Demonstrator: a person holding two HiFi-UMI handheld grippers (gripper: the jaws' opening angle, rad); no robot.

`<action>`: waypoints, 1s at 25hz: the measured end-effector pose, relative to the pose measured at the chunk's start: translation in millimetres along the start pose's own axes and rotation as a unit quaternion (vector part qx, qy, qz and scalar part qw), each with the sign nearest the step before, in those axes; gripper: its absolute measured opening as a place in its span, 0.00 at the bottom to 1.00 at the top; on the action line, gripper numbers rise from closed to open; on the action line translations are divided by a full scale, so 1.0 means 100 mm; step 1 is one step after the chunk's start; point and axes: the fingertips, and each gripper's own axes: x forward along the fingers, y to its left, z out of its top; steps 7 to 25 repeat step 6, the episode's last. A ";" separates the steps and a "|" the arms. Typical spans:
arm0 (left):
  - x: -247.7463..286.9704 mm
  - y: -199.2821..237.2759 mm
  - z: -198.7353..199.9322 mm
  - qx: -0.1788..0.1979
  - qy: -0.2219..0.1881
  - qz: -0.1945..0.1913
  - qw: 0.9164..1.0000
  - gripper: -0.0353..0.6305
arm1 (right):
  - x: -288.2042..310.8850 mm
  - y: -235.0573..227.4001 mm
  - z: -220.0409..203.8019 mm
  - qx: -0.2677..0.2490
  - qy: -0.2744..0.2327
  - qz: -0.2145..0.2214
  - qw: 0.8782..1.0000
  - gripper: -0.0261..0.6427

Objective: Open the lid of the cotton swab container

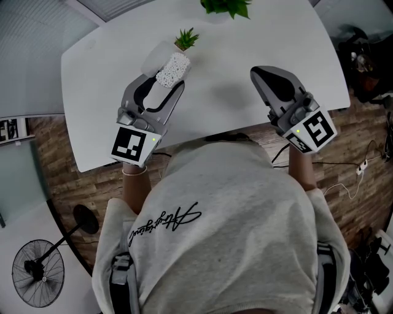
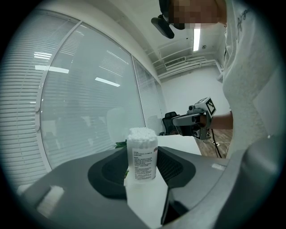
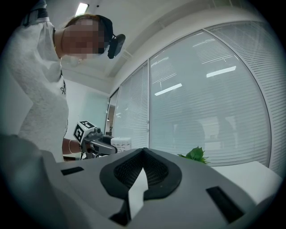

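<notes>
The cotton swab container (image 1: 172,67) is a small clear tub with a printed label, and the white swab heads show at its top. It stands upright between the jaws of my left gripper (image 1: 167,78), which is shut on its sides above the white table (image 1: 233,104). In the left gripper view the container (image 2: 142,163) fills the gap at the left gripper (image 2: 143,150) tips. A pale translucent shape (image 1: 155,56) lies next to its top; I cannot tell if that is the lid. My right gripper (image 1: 260,74) is shut and empty, apart to the right, with its jaws pressed together in the right gripper (image 3: 143,150) view.
A small potted plant (image 1: 186,38) stands just behind the container. A larger plant (image 1: 227,6) sits at the table's far edge. A floor fan (image 1: 37,273) is at the lower left. Cables (image 1: 356,172) run over the wooden floor on the right.
</notes>
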 end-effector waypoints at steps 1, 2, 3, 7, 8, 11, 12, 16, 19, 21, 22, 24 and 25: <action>0.00 0.00 0.00 0.000 0.001 0.000 1.000 0.34 | 0.00 0.00 0.00 0.001 0.000 0.000 1.000 0.04; 0.00 0.00 0.00 0.000 0.001 -0.001 1.000 0.34 | 0.00 0.01 0.00 0.001 0.000 -0.001 1.000 0.04; -0.01 0.00 -0.01 -0.001 0.001 0.000 1.000 0.34 | 0.00 0.01 -0.01 0.002 0.000 -0.001 1.000 0.04; -0.02 0.01 -0.01 -0.003 0.000 0.000 1.000 0.34 | 0.01 0.03 -0.02 0.004 -0.001 -0.001 1.000 0.04; -0.02 0.01 -0.01 -0.003 0.000 0.000 1.000 0.34 | 0.01 0.03 -0.02 0.004 -0.001 -0.001 1.000 0.04; -0.02 0.01 -0.01 -0.003 0.000 0.000 1.000 0.34 | 0.01 0.03 -0.02 0.004 -0.001 -0.001 1.000 0.04; -0.02 0.01 -0.01 -0.003 0.000 0.000 1.000 0.34 | 0.01 0.03 -0.02 0.004 -0.001 -0.001 1.000 0.04; -0.02 0.01 -0.01 -0.003 0.000 0.000 1.000 0.34 | 0.01 0.03 -0.02 0.004 -0.001 -0.001 1.000 0.04; -0.02 0.01 -0.01 -0.003 0.000 0.000 1.000 0.34 | 0.01 0.03 -0.02 0.004 -0.001 -0.001 1.000 0.04; -0.02 0.01 -0.01 -0.003 0.000 0.000 1.000 0.34 | 0.01 0.03 -0.02 0.004 -0.001 -0.001 1.000 0.04; -0.02 0.01 -0.01 -0.003 0.000 0.000 1.000 0.34 | 0.01 0.03 -0.02 0.004 -0.001 -0.001 1.000 0.04; -0.02 0.01 -0.01 -0.003 0.000 0.000 1.000 0.34 | 0.01 0.03 -0.02 0.004 -0.001 -0.001 1.000 0.04; -0.02 0.01 -0.01 -0.003 0.000 0.000 1.000 0.34 | 0.01 0.03 -0.02 0.004 -0.001 -0.001 1.000 0.04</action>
